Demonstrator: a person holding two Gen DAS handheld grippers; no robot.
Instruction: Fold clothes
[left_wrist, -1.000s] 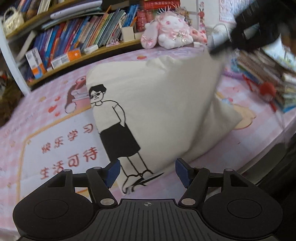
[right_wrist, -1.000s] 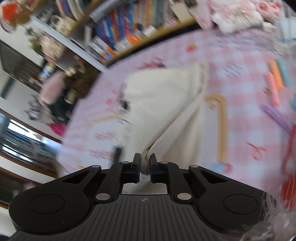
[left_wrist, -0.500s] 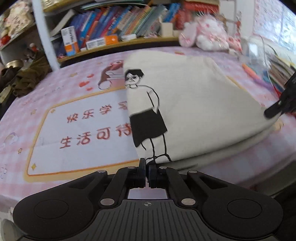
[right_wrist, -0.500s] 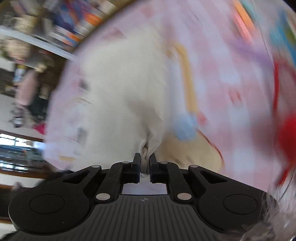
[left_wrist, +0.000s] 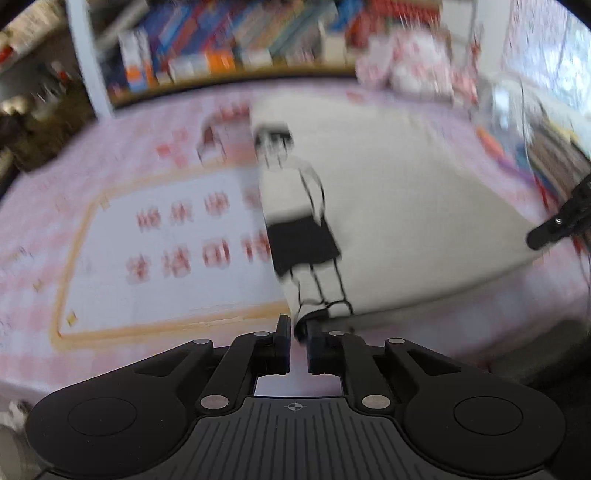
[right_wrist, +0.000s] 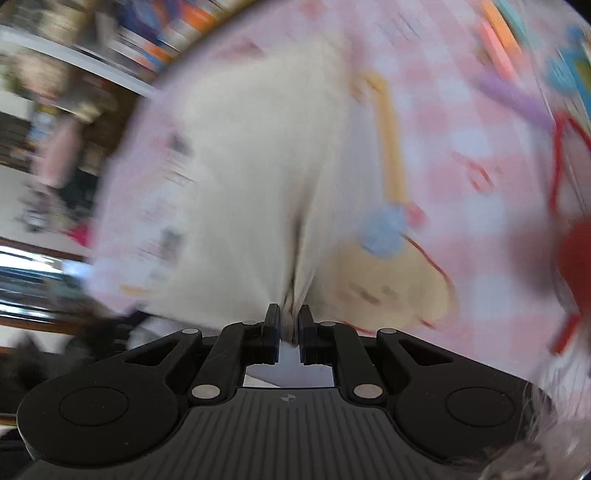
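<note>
Both grippers' jaws have just been easing apart, left gripper and right gripper barely pinching the shirt, so a hem could slip and spoil the fold.

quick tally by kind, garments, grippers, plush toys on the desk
Garments: 1, the cream shirt
Grippers: 2, the left gripper and the right gripper
Plush toys: 1, the pink plush toy
Total: 4

shirt now lowered flat onto table.
</note>
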